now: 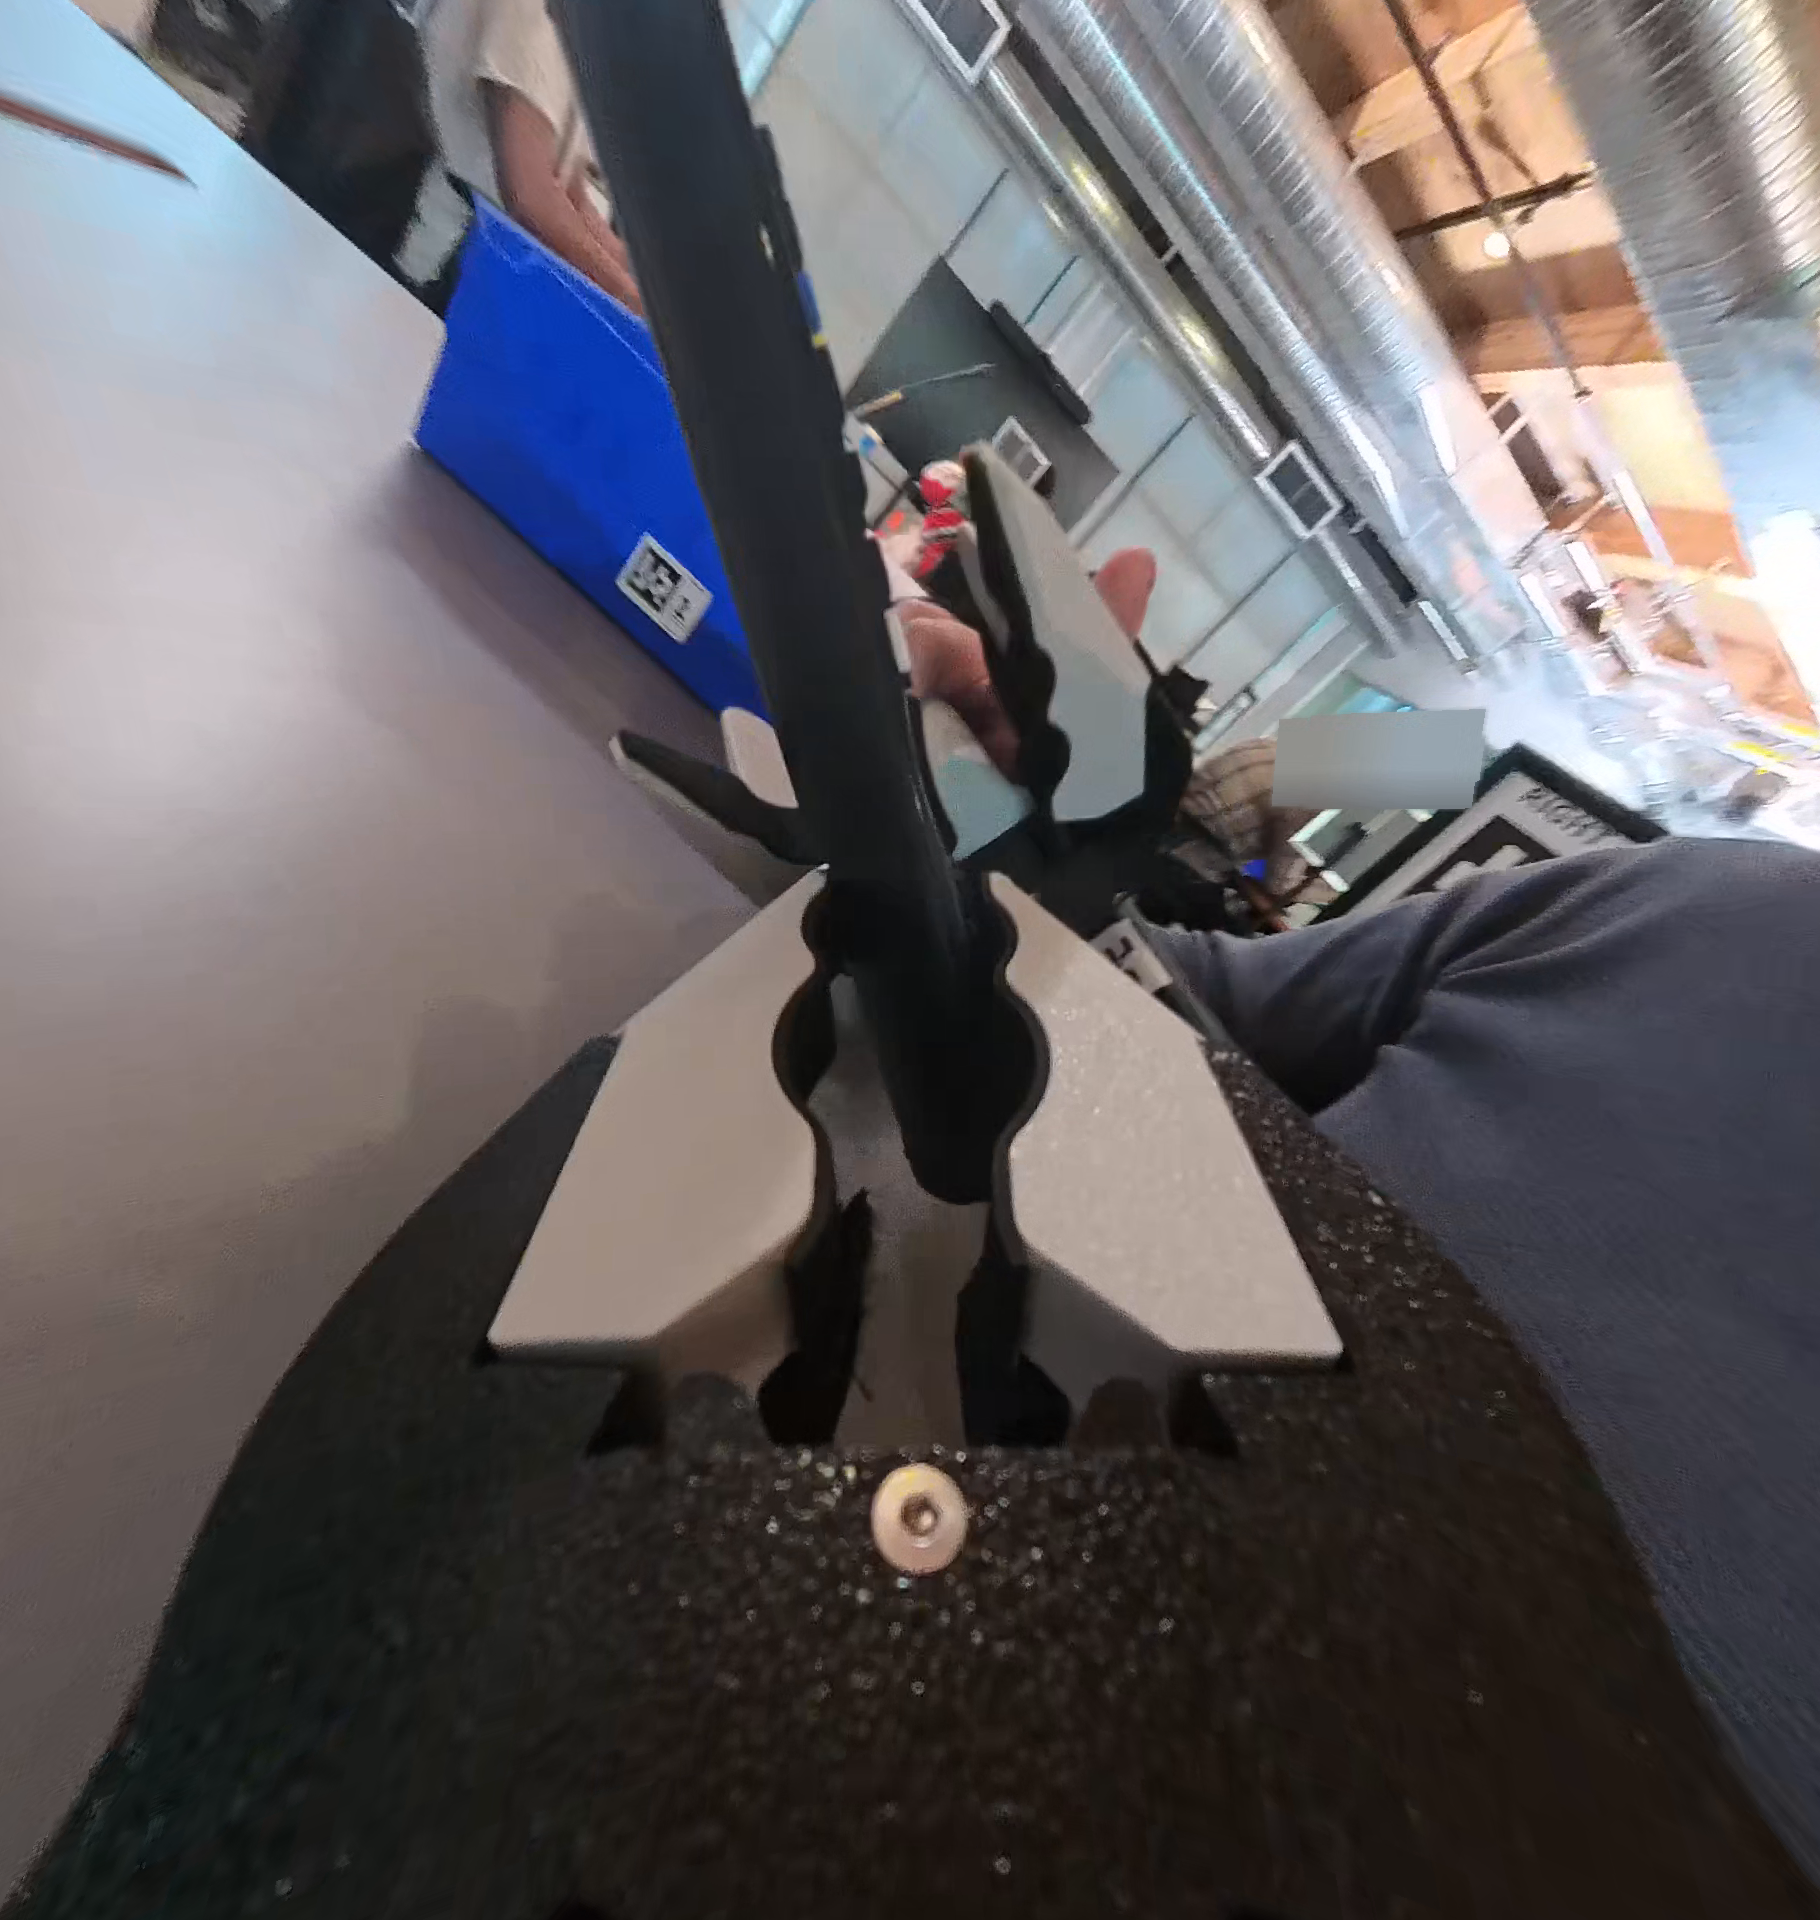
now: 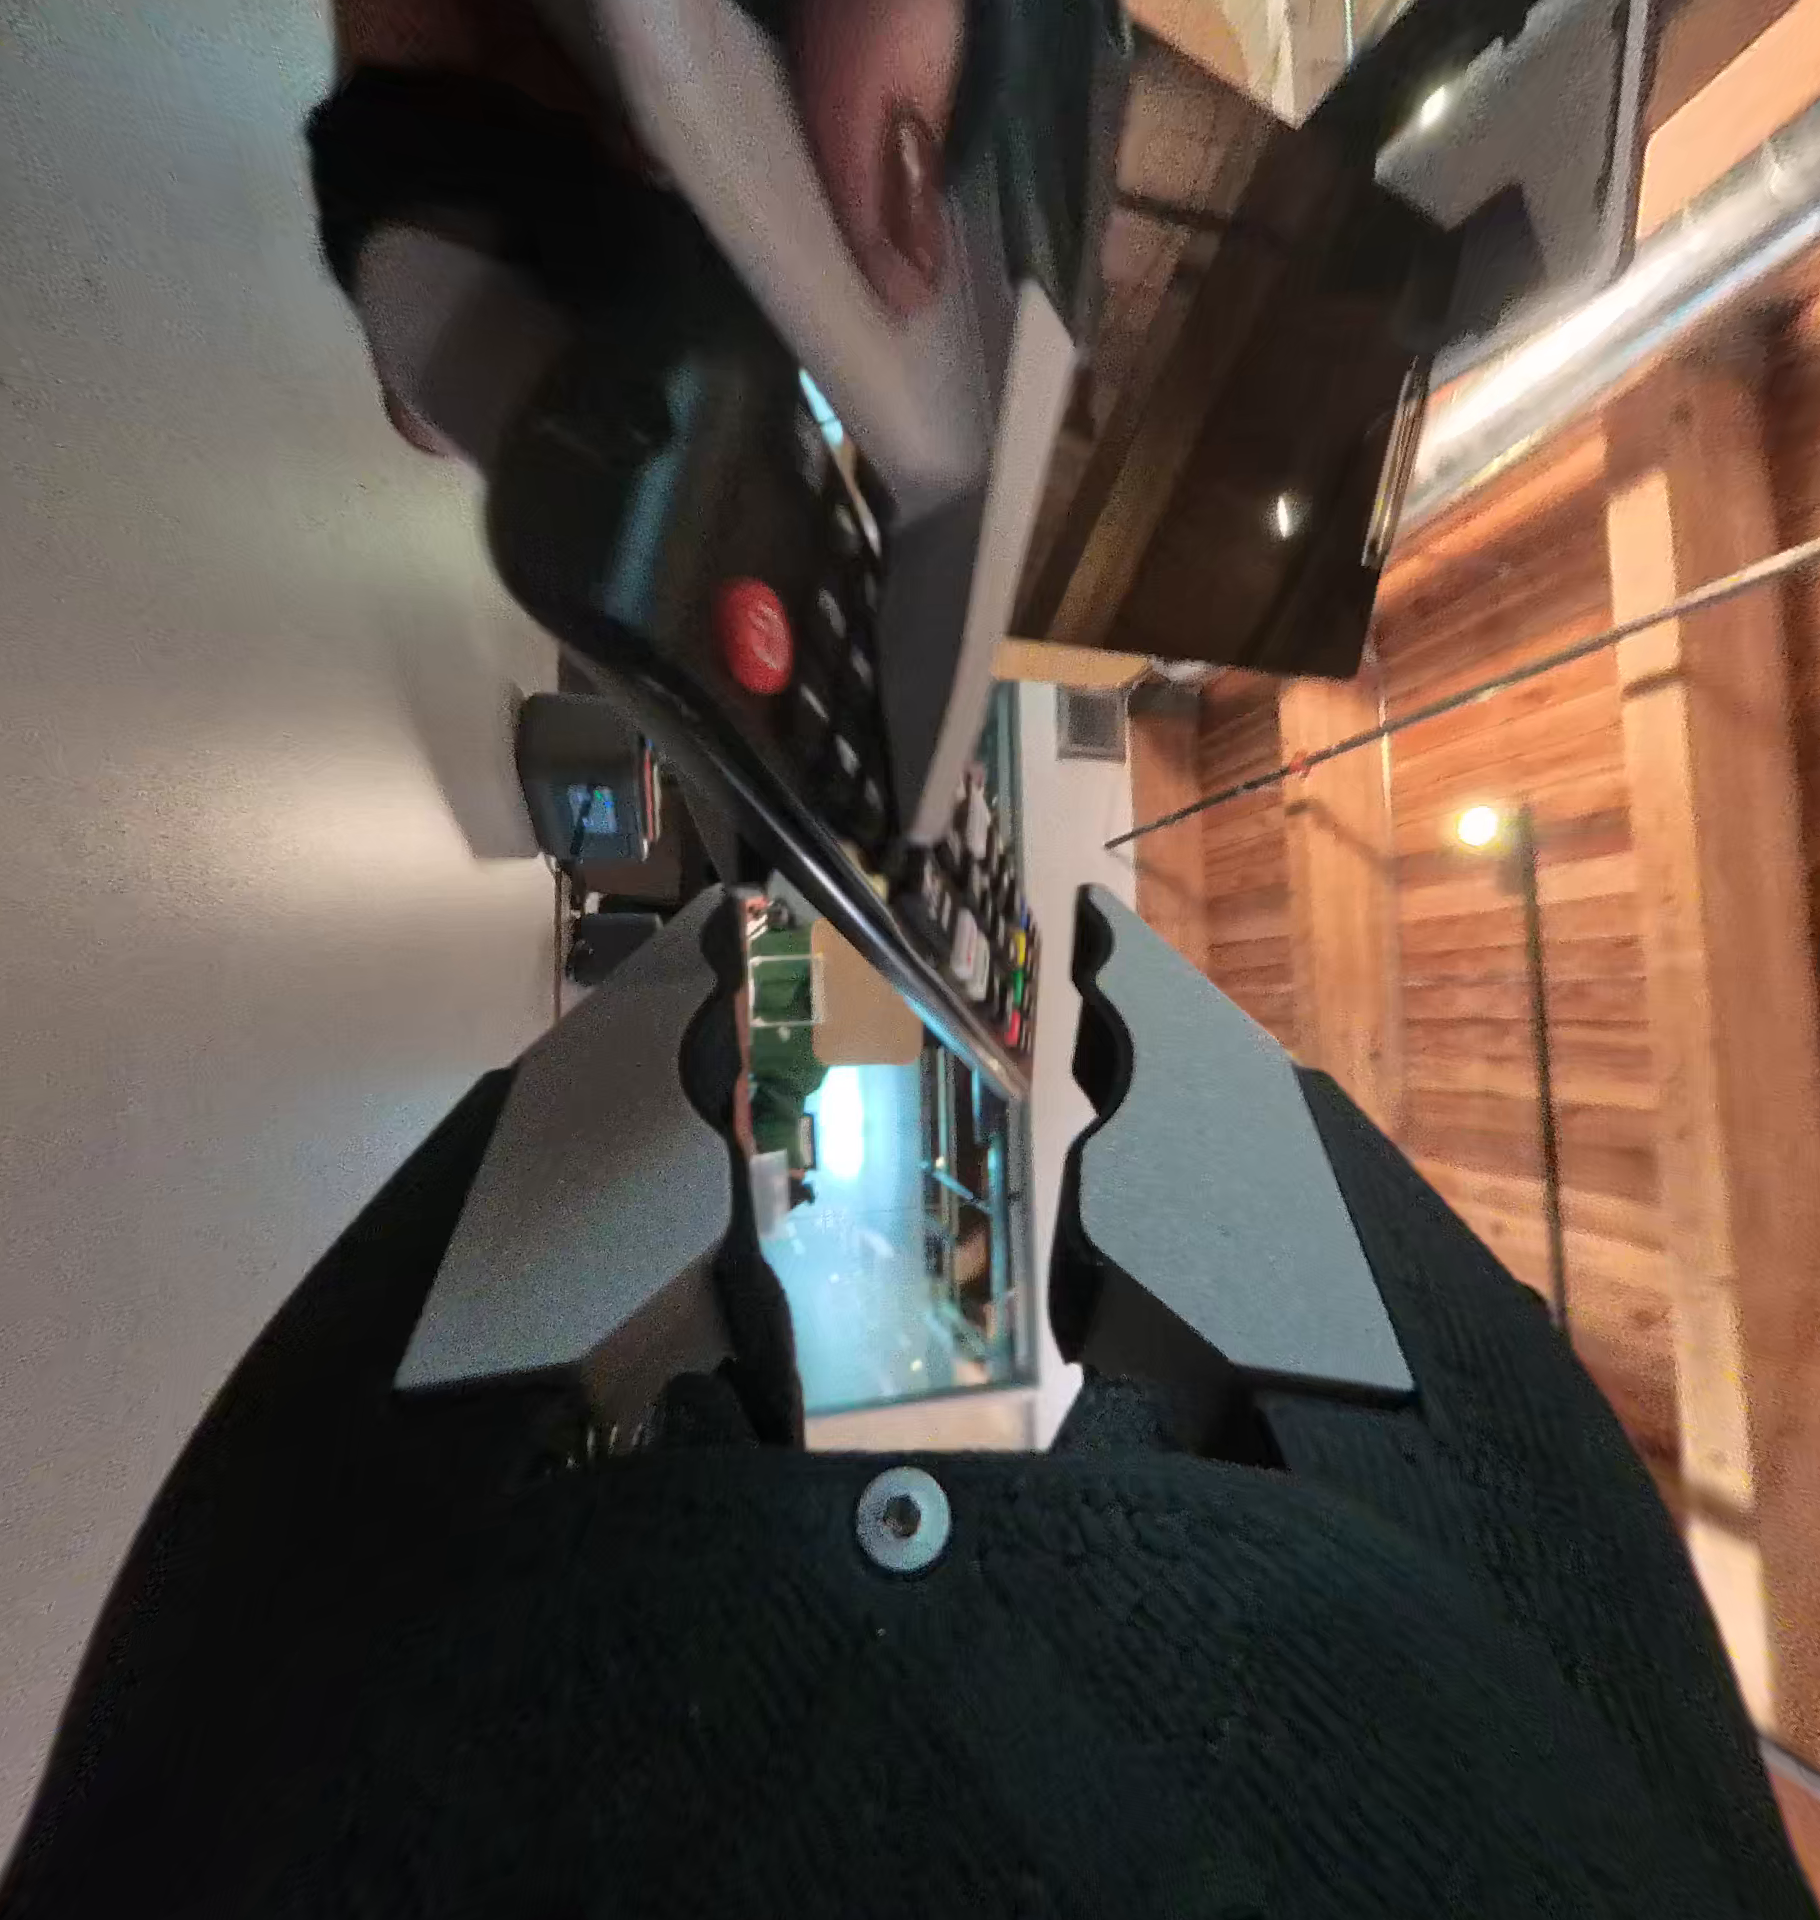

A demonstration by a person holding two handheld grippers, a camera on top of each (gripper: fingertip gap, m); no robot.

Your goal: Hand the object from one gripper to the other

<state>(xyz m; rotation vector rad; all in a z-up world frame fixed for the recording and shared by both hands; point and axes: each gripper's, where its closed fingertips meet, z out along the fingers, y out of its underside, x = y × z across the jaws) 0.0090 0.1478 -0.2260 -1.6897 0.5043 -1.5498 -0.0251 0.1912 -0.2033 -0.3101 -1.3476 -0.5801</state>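
Observation:
A long black remote control with a red button is the object. My left gripper is shut on one end of it, and the rest runs up and away across the left wrist view. My right gripper is open. The remote's other end reaches down between its two fingers without clear contact. In the left wrist view the right gripper shows farther off, with a finger on either side of the remote. In the right wrist view a grey finger of the left gripper lies along the remote.
A pale table top fills the left side. A blue box with a small tag stands on it beyond the grippers. A dark blue sleeve is close on the right. People and a hand are behind the grippers.

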